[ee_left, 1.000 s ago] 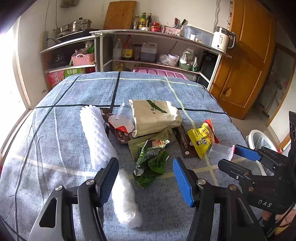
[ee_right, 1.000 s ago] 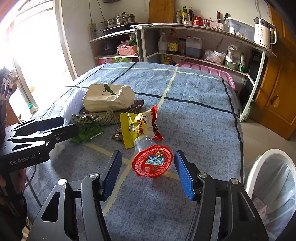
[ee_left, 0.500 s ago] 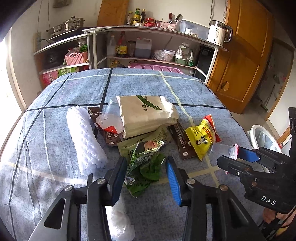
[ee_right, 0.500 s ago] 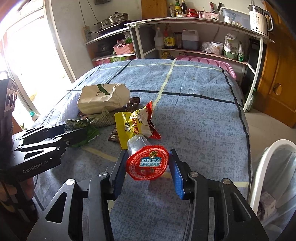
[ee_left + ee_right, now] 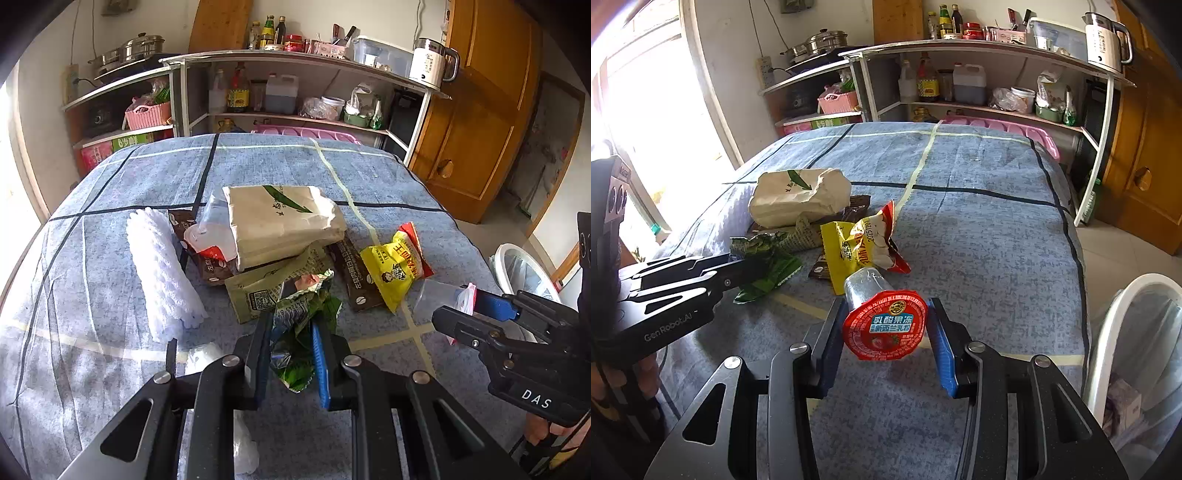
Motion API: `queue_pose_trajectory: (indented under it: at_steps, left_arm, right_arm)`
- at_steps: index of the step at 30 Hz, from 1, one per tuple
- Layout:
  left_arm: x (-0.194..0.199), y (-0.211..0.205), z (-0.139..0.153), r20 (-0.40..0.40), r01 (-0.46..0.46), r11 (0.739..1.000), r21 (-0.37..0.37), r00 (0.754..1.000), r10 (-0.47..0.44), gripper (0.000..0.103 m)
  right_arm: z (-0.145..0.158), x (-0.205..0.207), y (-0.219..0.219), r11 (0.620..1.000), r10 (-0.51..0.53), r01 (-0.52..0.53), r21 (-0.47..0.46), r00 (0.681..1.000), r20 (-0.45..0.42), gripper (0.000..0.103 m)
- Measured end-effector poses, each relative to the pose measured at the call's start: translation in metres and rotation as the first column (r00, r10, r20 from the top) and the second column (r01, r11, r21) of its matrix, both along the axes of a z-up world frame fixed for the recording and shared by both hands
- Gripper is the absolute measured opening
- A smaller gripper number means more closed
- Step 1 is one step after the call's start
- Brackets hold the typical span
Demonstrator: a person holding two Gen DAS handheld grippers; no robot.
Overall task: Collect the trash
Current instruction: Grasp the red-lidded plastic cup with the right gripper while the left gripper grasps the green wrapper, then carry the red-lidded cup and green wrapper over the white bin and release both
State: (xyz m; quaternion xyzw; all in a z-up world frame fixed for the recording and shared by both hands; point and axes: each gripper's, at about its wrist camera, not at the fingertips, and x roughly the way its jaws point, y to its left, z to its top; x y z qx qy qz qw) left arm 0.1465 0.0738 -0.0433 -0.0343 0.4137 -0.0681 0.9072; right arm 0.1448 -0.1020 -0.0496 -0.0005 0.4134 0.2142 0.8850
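Observation:
A crumpled green wrapper (image 5: 300, 314) lies at the near edge of the trash pile, and my left gripper (image 5: 291, 330) is shut on it. From the right wrist view, that gripper (image 5: 753, 264) bites the same green wrapper (image 5: 772, 271) low over the cloth. My right gripper (image 5: 884, 306) is shut on a clear jelly cup (image 5: 882, 325), its pads against the rim of the red foil lid. The left wrist view shows this cup (image 5: 436, 295) in the right gripper (image 5: 458, 306) at the right. A yellow snack bag (image 5: 391, 266) lies between both grippers.
On the blue checked tablecloth (image 5: 110, 221) sit a beige paper bag (image 5: 280, 221), brown sachets (image 5: 358, 280), an olive packet (image 5: 255, 291), a white foam net (image 5: 162, 266) and a second cup (image 5: 210, 236). A white lined bin (image 5: 1126, 332) stands right of the table.
My left gripper moved forward over the green wrapper and its jaws closed on it. My right jaws narrowed from wide apart onto the jelly cup's lid; that hand stayed put.

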Motion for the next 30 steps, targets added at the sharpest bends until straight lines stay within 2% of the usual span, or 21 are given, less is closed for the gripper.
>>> queue_pose_trajectory:
  at_steps: [15,25,30]
  left_arm:
    - [-0.019,-0.029,0.028,0.053,0.071,0.997,0.003,0.996,-0.071,0.021]
    - [-0.026,-0.072,0.046,0.083,0.162,0.987,-0.013,0.983,-0.161,0.021]
    - [-0.029,-0.103,0.052,0.094,0.231,0.973,-0.015,0.969,-0.229,0.021]
  right_arm:
    - [0.022,-0.024,-0.027,0.997,-0.056,0.054,0.055,0.997,0.045,0.044]
    - [0.042,-0.046,-0.07,0.989,-0.135,0.128,0.077,0.987,0.085,0.044]
    - [0.05,-0.057,-0.097,0.98,-0.19,0.182,0.085,0.977,0.1,0.044]
